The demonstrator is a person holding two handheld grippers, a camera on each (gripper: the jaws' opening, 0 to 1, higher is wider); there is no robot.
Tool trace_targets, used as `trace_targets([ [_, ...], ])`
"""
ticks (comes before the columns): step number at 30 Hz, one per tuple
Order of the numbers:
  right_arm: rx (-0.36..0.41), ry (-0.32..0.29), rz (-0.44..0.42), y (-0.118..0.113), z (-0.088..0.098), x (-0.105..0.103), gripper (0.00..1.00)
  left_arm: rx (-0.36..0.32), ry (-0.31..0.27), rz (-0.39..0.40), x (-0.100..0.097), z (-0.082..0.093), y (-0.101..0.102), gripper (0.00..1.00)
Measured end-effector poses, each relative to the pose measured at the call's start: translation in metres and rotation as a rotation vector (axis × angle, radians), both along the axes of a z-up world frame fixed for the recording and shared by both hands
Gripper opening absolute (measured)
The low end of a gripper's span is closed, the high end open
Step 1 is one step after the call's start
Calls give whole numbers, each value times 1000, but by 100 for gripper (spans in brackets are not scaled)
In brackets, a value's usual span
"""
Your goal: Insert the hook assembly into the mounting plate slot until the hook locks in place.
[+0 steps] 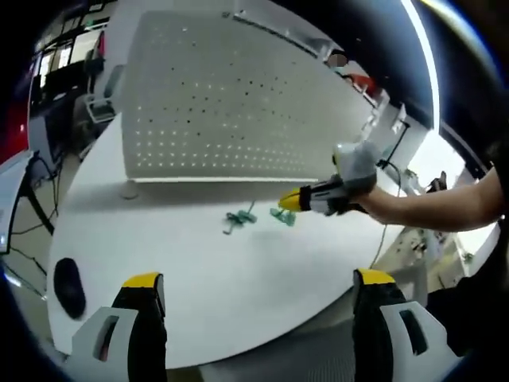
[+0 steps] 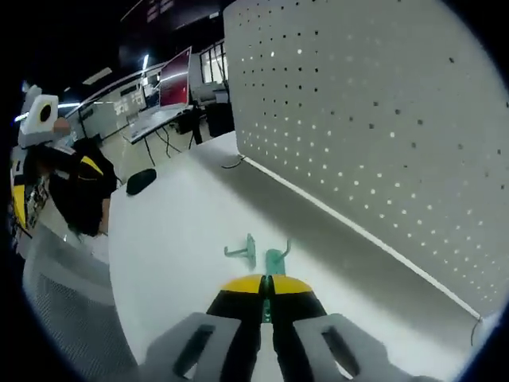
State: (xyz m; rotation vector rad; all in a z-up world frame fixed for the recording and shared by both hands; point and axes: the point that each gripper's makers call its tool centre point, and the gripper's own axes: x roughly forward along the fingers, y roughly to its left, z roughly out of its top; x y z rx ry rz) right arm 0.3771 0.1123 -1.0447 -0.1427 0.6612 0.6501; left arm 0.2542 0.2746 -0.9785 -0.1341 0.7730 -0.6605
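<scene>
Hooks lie at the middle of the left gripper view: one teal hook loose on the white table, a second teal hook just to its right, at the yellow tips of the right gripper reaching in from the right edge. In the right gripper view those jaws are closed to a thin slit on that second teal hook (bottom centre). The left gripper stands wide open and empty along the lower edge. Behind, filling the upper frame, a white pegboard stands upright on the table. A black mouse sits at lower left.
</scene>
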Motion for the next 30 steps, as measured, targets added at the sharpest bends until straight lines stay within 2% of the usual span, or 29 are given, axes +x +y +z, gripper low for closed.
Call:
trace_targets([
  [3, 64, -2, -38, 2, 16, 2, 0, -5, -4, 2, 2, 2, -1, 100],
  [7, 106, -19, -74, -1, 32, 4, 0, -13, -9, 3, 6, 6, -5, 100],
  [11, 285, -16, -182, 0, 59, 6, 0, -8, -11, -12, 9, 6, -12, 98],
  [12, 306, -32, -206, -2, 67, 7, 0, -8, -13, -12, 10, 7, -14, 98],
  [18, 399, -76, -236, 4, 101, -8, 0, -62, -9, 3, 16, 12, -27, 97],
  [21, 451, -95, -246, 10, 115, -17, 0, -99, -25, 39, 26, 19, -30, 98],
  [27, 532, -101, -247, 28, 128, -36, 0, -184, -12, 50, 33, 29, -41, 86],
  [30, 584, -91, -243, 40, 133, -45, 0, -195, -9, 44, 34, 30, -49, 85],
])
